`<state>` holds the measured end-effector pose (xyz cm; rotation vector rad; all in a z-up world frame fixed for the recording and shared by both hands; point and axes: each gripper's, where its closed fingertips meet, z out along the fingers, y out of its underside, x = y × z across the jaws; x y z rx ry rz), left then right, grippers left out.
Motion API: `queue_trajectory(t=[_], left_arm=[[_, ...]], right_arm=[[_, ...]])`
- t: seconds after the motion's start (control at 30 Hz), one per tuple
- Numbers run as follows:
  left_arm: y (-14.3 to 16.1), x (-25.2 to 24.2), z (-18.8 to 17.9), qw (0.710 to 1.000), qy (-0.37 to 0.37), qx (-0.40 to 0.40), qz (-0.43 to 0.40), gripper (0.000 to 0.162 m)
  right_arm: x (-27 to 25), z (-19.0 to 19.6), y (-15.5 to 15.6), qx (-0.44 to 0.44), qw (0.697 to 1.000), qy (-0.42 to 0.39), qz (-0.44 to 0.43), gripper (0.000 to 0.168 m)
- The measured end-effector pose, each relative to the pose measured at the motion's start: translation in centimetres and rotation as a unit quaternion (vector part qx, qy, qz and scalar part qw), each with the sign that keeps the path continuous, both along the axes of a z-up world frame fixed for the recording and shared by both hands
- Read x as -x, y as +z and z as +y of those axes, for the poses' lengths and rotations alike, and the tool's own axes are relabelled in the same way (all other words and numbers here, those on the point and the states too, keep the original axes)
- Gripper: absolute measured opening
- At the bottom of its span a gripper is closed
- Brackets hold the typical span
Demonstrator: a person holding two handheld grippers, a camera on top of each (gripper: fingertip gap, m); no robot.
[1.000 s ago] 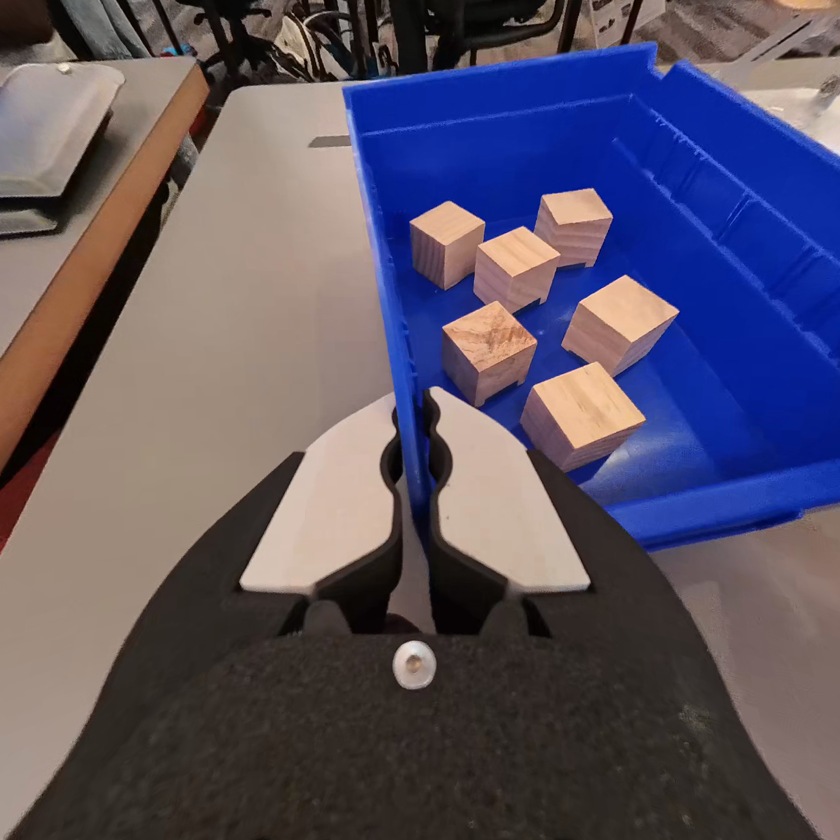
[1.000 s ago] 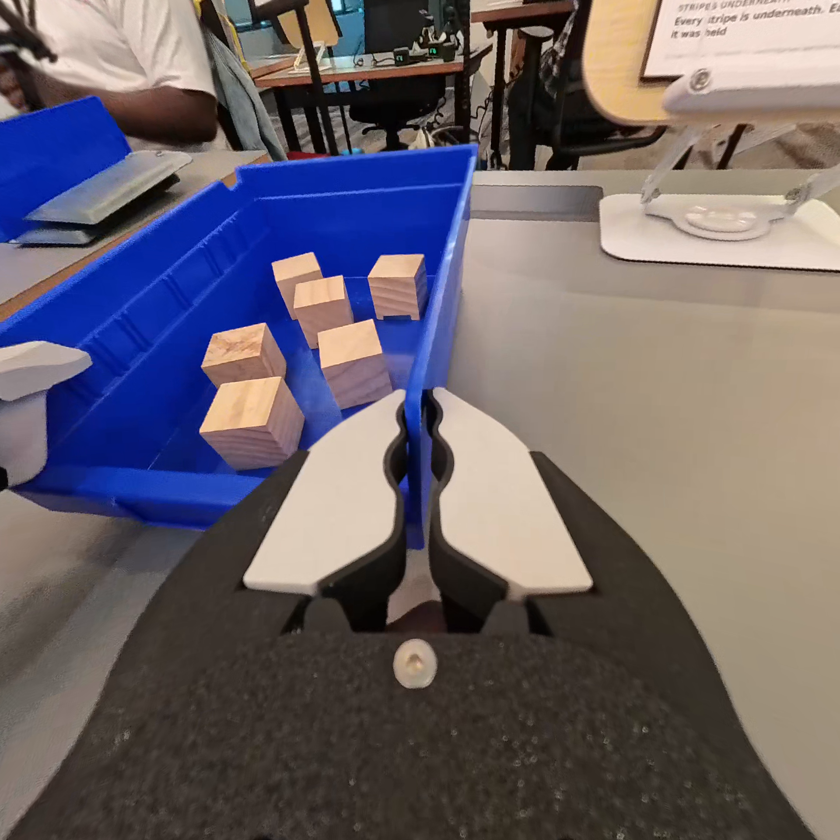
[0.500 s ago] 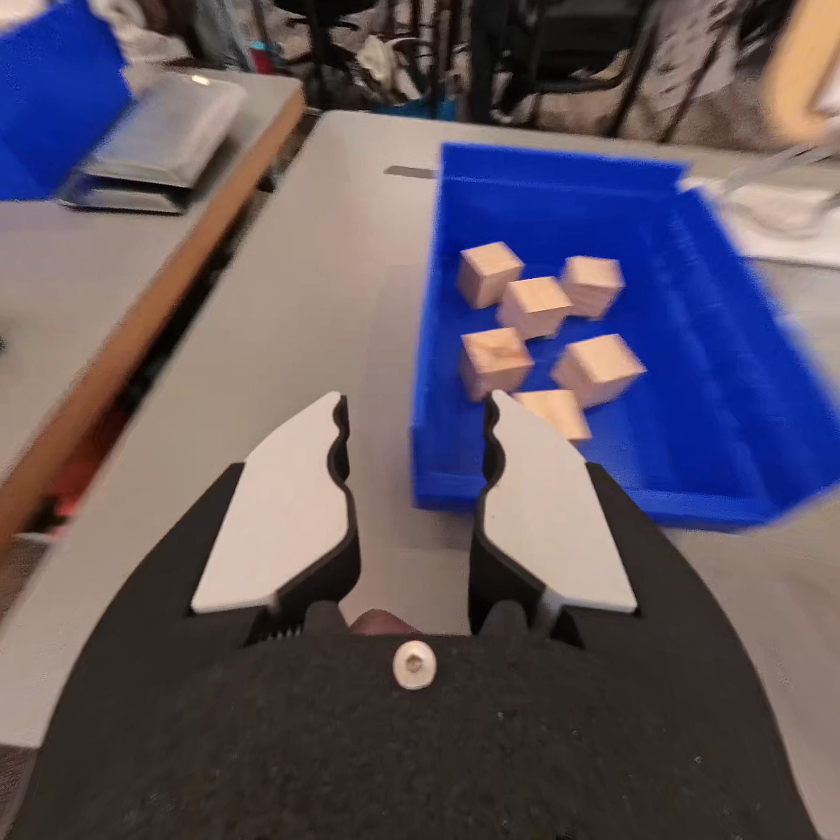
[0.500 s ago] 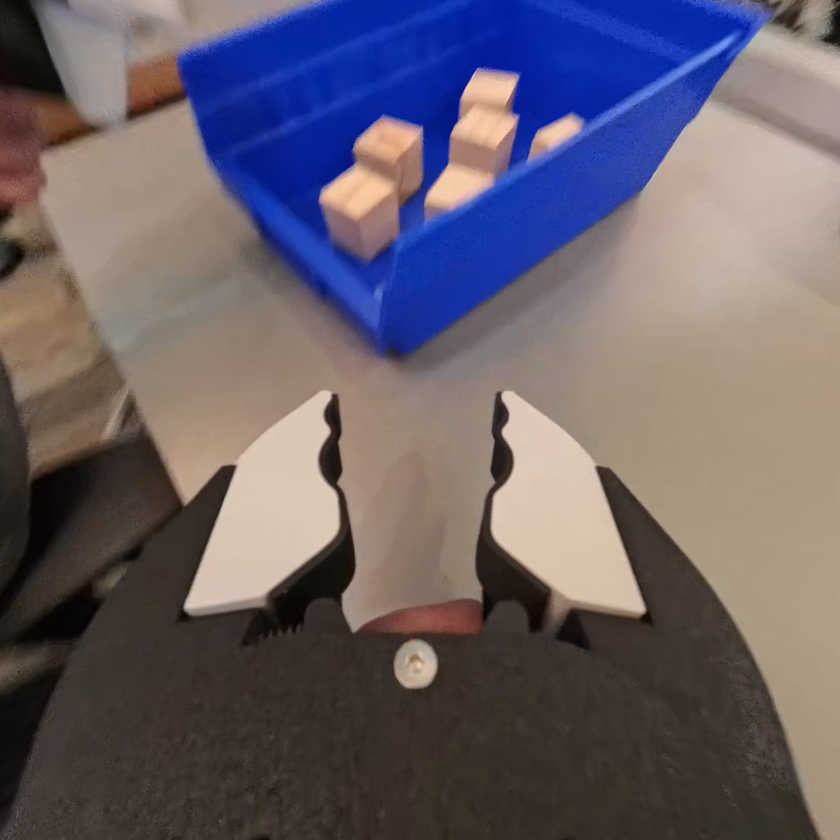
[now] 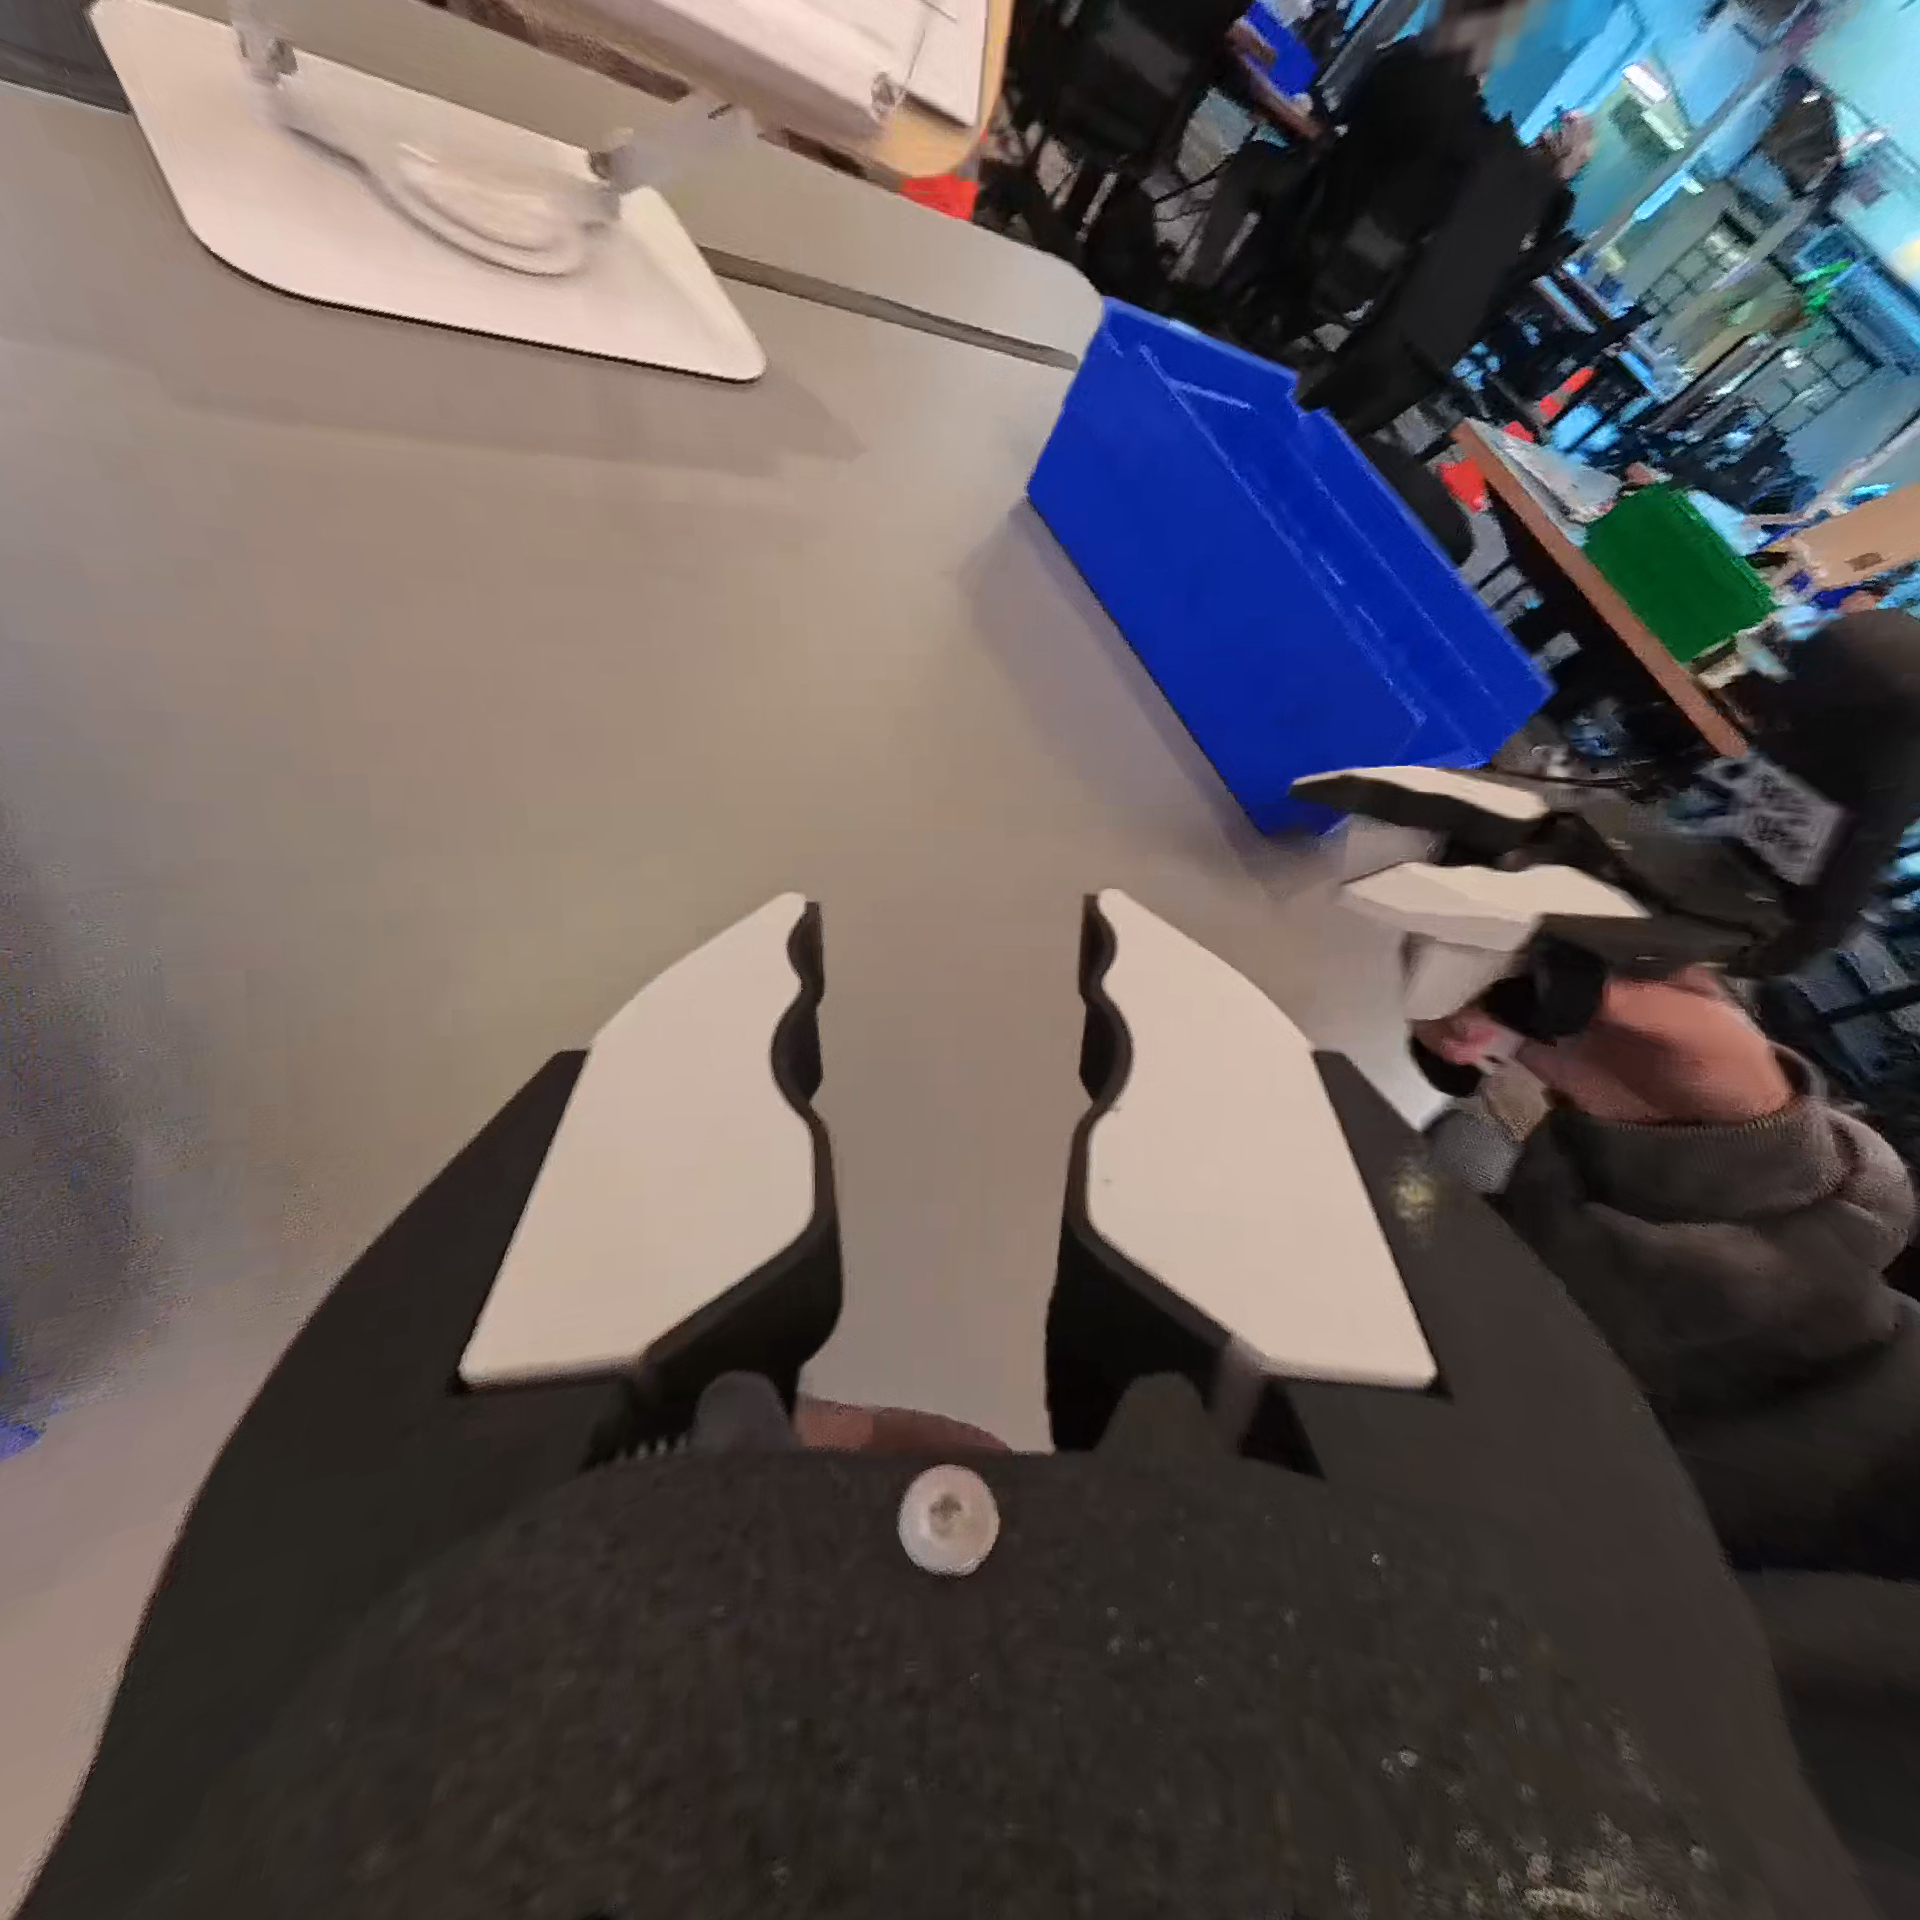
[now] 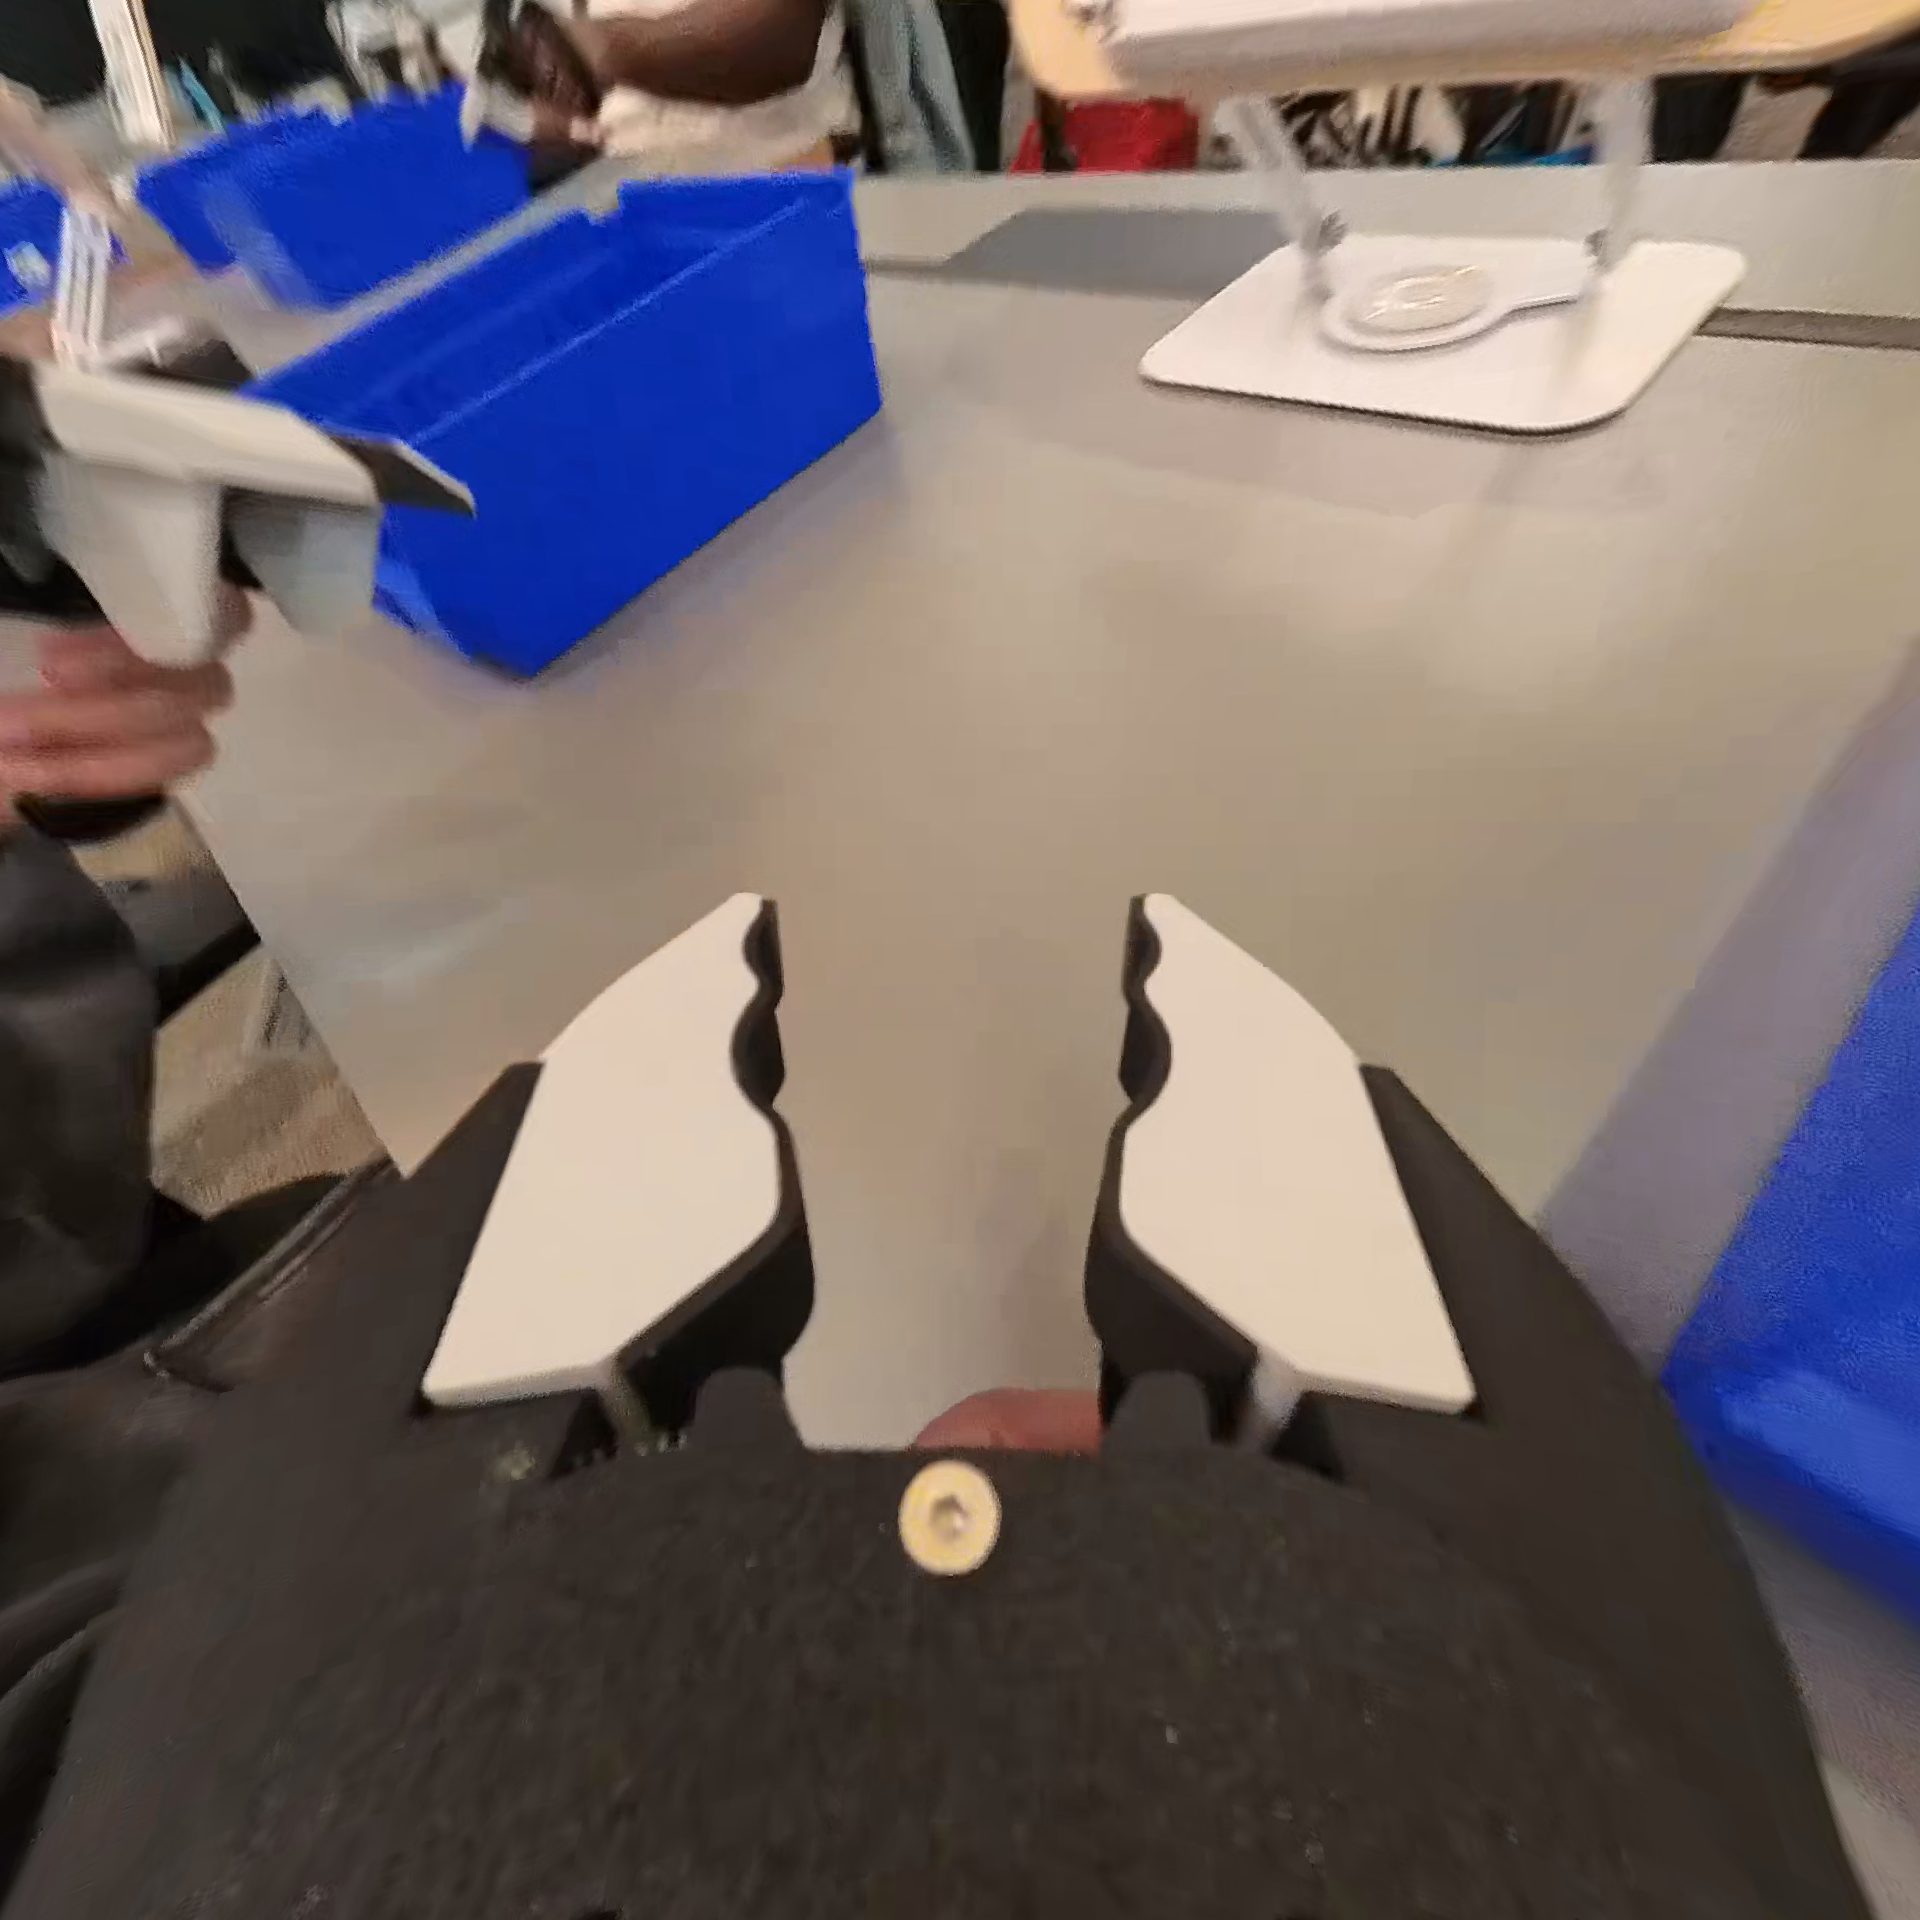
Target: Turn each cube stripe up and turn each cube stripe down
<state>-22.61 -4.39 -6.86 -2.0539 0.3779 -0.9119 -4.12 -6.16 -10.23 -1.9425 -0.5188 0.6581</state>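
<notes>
The blue bin stands on the grey table, seen from outside, so the wooden cubes in it are hidden. My left gripper is open and empty over bare table, well back from the bin. My right gripper is open and empty too, over the table near its front edge. The bin shows at upper left of the right wrist view. Each gripper shows in the other's view, held by a hand: the right gripper by the bin's near corner, the left gripper in front of the bin.
A white stand base sits at the back of the table, also in the right wrist view. More blue bins and a person are behind. A blurred blue object is at the right edge. The table's front edge is close.
Both grippers let go of the bin's side walls, opened and pulled back from the bin. Both views have swung, so the cubes are no longer in sight.
</notes>
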Motion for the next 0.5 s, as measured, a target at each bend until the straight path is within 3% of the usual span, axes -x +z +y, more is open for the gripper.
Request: queue_trajectory(t=[0.17, 0.27, 0.37, 0.5], left_arm=[[-3.9, 0.2, 1.0, 0.994, 0.063, -0.053, 0.078, 0.057], [-5.8, 0.3, -0.3, 0.994, 0.039, -0.040, 0.095, 0.057], [-6.6, 1.0, -0.4, 0.993, 0.045, -0.033, 0.102, 0.055], [-6.7, 0.8, -0.6, 0.994, 0.035, -0.029, 0.095, 0.058]], right_arm=[[-3.3, -0.1, -0.8, -0.051, 0.997, -0.062, -0.012, 0.064], [-3.4, -0.1, -1.0, -0.053, 0.996, -0.070, -0.022, 0.062], [-3.0, -0.2, -0.9, -0.050, 0.997, -0.064, -0.007, 0.061], [-3.5, 0.0, -1.7, -0.055, 0.995, -0.071, -0.049, 0.056]])
